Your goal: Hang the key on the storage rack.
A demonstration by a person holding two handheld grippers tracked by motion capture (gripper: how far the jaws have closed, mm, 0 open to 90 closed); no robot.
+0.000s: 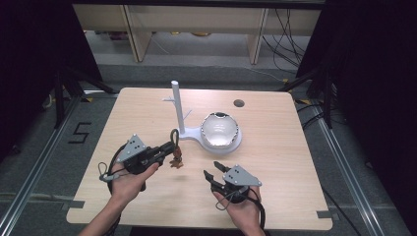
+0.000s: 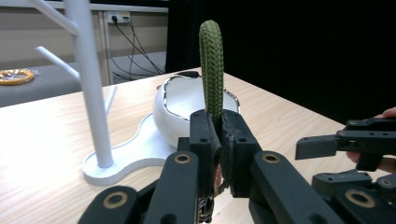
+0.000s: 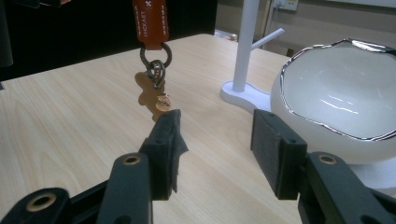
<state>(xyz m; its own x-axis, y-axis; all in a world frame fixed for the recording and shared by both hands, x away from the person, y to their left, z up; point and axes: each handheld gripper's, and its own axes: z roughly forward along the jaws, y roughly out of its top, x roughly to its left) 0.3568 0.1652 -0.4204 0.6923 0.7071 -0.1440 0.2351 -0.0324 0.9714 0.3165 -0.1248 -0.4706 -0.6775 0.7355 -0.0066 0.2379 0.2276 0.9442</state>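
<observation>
A keychain [image 1: 175, 147] with a green braided loop [image 2: 211, 70], an orange tag [image 3: 150, 21] and metal rings [image 3: 155, 63] hangs above the wooden table [image 1: 275, 162], its brown charm [image 3: 152, 95] near the surface.

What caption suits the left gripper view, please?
Left gripper clamps a green braided loop near a white stand.

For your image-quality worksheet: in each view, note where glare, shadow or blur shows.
High view: the white bowl shines with glare, and the surroundings are dark. Left gripper view: the green strap loop is sharp, with the black jaws near the lens slightly soft. Right gripper view: highlights streak the bowl's inside, and the hanging keychain throws a shadow on the table.
</observation>
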